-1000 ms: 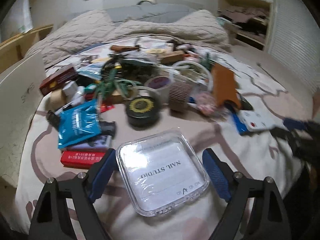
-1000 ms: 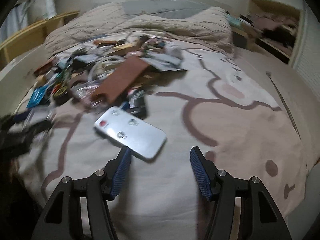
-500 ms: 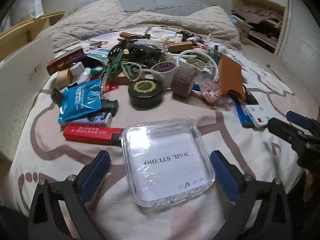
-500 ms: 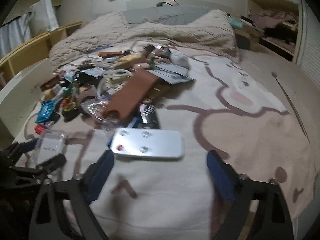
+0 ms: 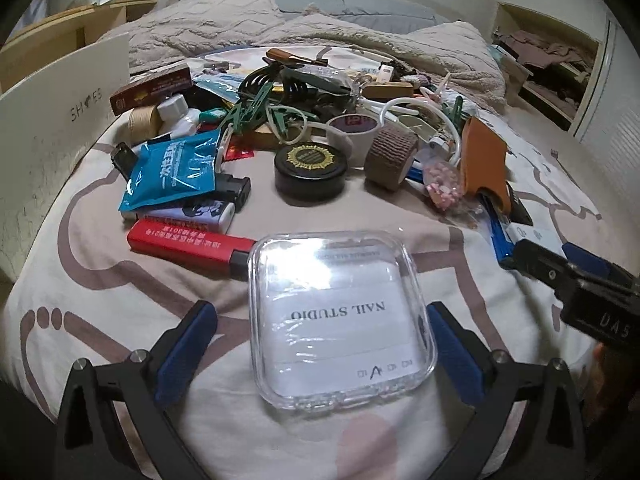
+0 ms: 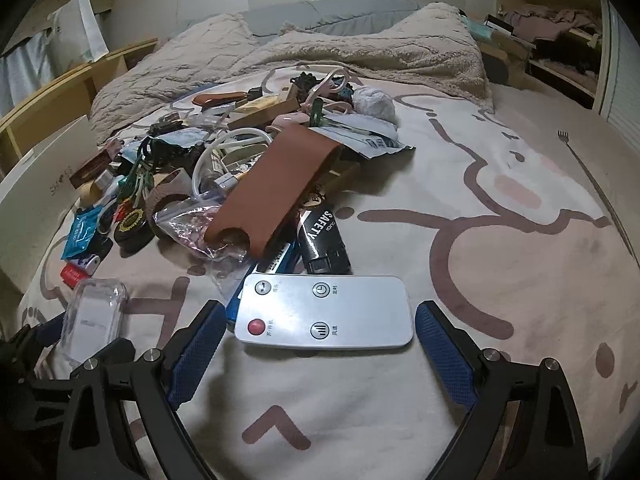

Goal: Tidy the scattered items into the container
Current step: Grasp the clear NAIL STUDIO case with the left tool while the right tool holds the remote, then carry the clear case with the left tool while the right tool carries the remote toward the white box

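left wrist view: the left gripper (image 5: 320,344) is standing with its jaws spread wide around the clear nail studio case (image 5: 340,320), which is lying flat on the bedspread (image 5: 88,264) between the blue pads; the pads are not pressing it. the red lighter (image 5: 188,245) is touching the case's far left corner, and the black round tin (image 5: 311,170) is sitting beyond the case. the white shoe box (image 5: 60,96), probably the container, is standing far left of the case.

right wrist view: the right gripper (image 6: 318,350) is also spread, bracketing the white remote control (image 6: 325,312) without clamping it. the brown sleeve (image 6: 276,184) is lying just beyond the remote.

both seem to be lining up picks; next, each needs to be closing squarely on its item.
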